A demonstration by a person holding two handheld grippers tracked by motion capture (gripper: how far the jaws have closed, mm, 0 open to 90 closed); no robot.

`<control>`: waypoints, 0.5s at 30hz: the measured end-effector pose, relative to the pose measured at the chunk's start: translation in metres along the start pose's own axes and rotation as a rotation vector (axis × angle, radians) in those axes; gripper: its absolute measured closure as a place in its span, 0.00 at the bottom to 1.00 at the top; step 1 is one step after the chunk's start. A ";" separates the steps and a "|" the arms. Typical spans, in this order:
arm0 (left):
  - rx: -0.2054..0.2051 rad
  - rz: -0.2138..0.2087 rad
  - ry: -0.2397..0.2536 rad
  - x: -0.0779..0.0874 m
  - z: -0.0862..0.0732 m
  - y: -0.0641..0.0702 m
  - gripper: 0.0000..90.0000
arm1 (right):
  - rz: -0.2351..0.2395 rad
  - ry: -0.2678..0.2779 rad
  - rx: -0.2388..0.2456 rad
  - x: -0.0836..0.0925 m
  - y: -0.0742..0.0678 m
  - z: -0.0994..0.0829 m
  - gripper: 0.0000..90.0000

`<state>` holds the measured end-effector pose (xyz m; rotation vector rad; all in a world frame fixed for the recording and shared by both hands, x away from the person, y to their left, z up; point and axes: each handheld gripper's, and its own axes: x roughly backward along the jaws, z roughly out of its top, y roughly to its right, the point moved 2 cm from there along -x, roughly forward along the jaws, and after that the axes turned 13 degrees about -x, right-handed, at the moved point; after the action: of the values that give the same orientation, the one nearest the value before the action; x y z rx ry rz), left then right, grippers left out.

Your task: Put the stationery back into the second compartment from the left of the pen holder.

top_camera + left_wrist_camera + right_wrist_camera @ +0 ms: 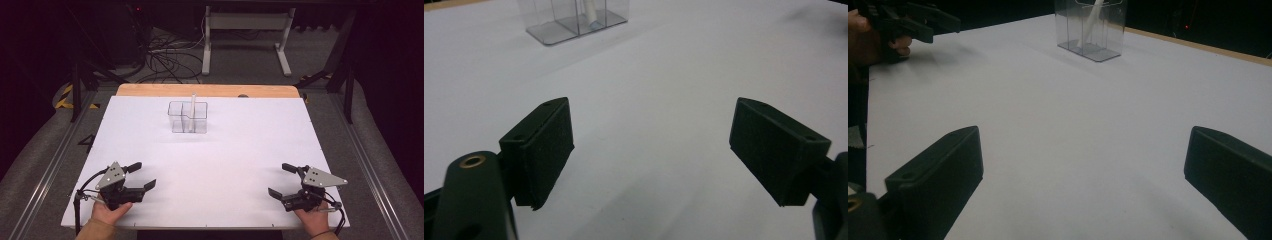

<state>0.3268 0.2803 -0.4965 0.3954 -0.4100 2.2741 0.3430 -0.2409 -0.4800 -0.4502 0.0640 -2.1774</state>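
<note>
A clear plastic box (188, 118) with several compartments stands on the far middle of the white table (225, 165). A white stick (193, 106) leans upright inside it. My left gripper (142, 175) sits low at the near left, jaws wide apart with nothing between them. At the near right my right gripper (281, 180) is likewise open and empty. The left gripper view looks past my left gripper (651, 115) to the box (574, 22) and stick (590, 12) far ahead. In the right gripper view, my right gripper (1085, 140) faces bare table, the box (1091, 30) and the stick (1094, 17).
A wooden strip (207, 90) edges the table's far side. Beyond it are a white desk frame (245, 30) and loose cables (165, 60) on the floor. Metal rails (50, 165) run along both sides. The person's left hand (868, 42) shows at the upper left of the right gripper view.
</note>
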 end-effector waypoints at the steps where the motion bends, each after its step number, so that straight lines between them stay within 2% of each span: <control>1: 0.010 -0.001 -0.008 -0.002 0.000 -0.002 0.21 | 0.000 -0.001 0.000 0.000 0.000 0.000 0.03; 3: 0.028 0.006 0.007 -0.003 0.001 -0.003 0.21 | -0.001 -0.001 0.002 0.000 0.000 0.000 0.03; 15: 0.032 0.019 0.035 0.003 0.003 -0.003 0.21 | -0.001 -0.003 0.009 -0.001 -0.001 0.000 0.03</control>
<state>0.3278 0.2833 -0.4915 0.3682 -0.3617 2.3049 0.3430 -0.2399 -0.4802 -0.4479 0.0527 -2.1768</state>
